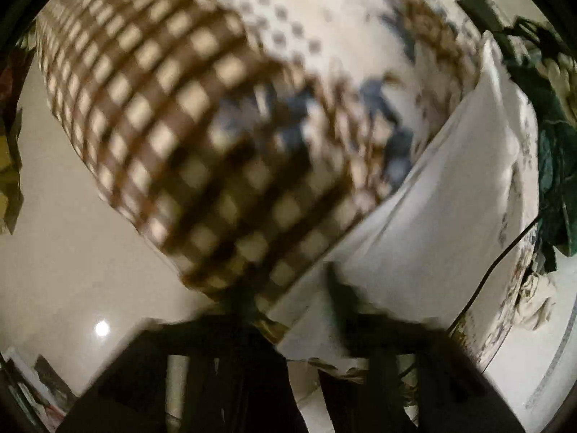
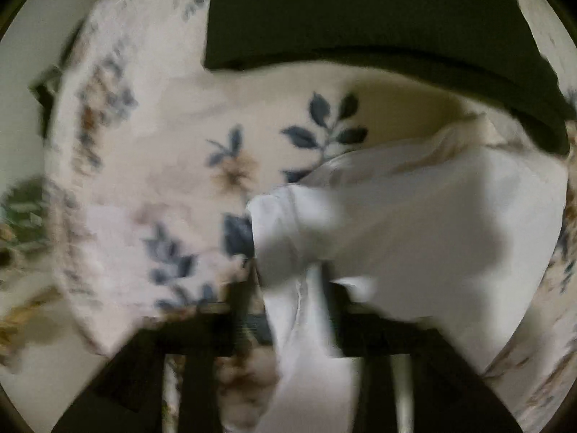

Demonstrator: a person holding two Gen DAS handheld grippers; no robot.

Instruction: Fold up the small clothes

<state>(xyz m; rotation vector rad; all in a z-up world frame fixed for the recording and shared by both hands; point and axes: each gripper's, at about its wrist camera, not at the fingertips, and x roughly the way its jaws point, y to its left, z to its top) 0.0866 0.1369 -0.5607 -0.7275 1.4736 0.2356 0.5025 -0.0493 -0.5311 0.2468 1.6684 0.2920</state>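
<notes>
A white garment lies on a floral bedsheet. My right gripper is shut on a bunched fold of the white garment, which runs down between the fingers. In the left wrist view the same white garment stretches up to the right. My left gripper is near its lower edge; blur hides whether the fingers pinch it. A brown and cream checked cloth lies just beyond the left gripper, over the floral sheet.
A dark green folded cloth lies at the far side of the bed. Dark green clothes and a thin black cable are at the right. Pale glossy floor lies left of the bed.
</notes>
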